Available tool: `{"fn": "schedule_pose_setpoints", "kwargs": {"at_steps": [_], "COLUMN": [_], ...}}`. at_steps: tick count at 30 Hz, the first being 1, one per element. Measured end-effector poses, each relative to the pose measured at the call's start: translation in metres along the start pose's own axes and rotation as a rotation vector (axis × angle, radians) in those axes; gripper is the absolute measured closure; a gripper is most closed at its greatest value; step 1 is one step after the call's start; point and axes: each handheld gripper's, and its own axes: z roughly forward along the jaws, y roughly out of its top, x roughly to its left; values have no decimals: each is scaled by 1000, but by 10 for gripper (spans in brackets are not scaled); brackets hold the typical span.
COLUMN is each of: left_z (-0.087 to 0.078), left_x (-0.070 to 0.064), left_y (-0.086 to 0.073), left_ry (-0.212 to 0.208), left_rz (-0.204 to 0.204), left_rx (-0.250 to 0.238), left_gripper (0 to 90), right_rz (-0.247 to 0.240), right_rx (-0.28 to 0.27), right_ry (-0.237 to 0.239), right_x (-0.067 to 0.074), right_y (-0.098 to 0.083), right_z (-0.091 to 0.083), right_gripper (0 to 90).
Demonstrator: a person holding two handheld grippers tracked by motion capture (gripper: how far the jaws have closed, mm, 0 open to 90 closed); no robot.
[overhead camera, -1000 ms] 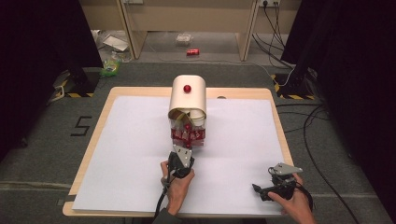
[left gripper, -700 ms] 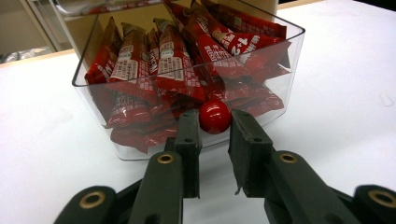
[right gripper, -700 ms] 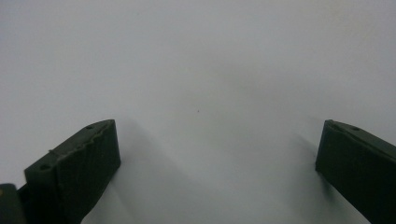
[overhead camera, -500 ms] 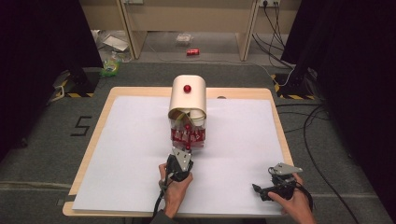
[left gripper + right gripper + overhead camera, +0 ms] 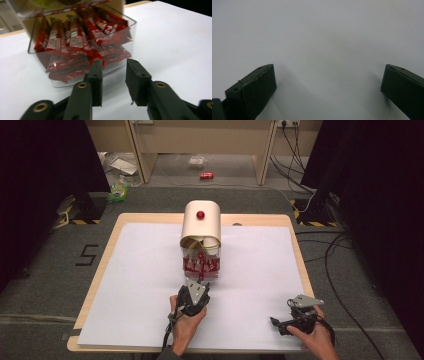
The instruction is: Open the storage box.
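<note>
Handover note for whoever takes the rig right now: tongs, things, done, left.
Left tongs: open, jaws have just been opening, nothing between them; they sit at the front of the clear drawer, at its red knob.
Right tongs: open wide, nothing held, over the white table cover.
Drawer stands pulled out of the cream dispenser, full of red snack bars.
Left: probably picking out a bar.

My left gripper (image 5: 113, 82) sits just short of the clear drawer (image 5: 201, 268), which stands pulled out of the cream dispenser (image 5: 200, 224) at frame center and blocks the way ahead. The white sheet (image 5: 135, 270) is bare on both sides. My right gripper (image 5: 295, 320), lower right, has bare sheet around it.
</note>
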Motion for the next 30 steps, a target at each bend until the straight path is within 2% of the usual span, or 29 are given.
{"fn": "schedule_pose_setpoints", "kwargs": {"at_steps": [1, 3, 6, 7, 8, 15, 18, 21, 23, 25, 29, 30], "left_z": [-3, -3, -3, -3, -3, -7, -8, -8, -7, -7, -6, -7], "left_x": [3, 5, 6, 8, 9, 15, 18, 20, 21, 21, 20, 20], "left_y": [-1, 0, 1, 2, 2, 7, 9, 10, 11, 11, 13, 15], "left_ry": [-20, -47, -54, -74, -77, -114, -118, -143, -164, -173, -196, -208], "left_rz": [-19, -18, -9, -28, -33, -35, -27, -12, -27, -24, -1, 16], "left_rx": [-19, -26, -36, -42, -37, -43, -51, -42, -41, -44, -42, -42], "left_gripper": [600, 574, 518, 490, 473, 378, 359, 337, 285, 269, 208, 197], "right_rz": [0, 0, 2, 0, 0, 1, 1, 2, 1, 2, 1, 2], "right_rx": [0, 0, 1, 0, 0, 1, 1, 1, 1, 1, 1, 1], "right_ry": [1, 0, 2, 1, 1, 2, 2, 2, 2, 2, 3, 3], "right_x": [0, 0, 0, 0, 0, 0, 0, 0, 0, 0, 0, 0], "right_y": [0, 0, 0, 0, 0, 0, 0, 0, 0, 0, 0, 0], "right_z": [0, 0, 0, 0, 0, 0, 0, 0, 0, 0, 0, 0], "right_gripper": [3, 3, 3, 3, 3, 3, 4, 3, 3, 3, 3, 3]}}
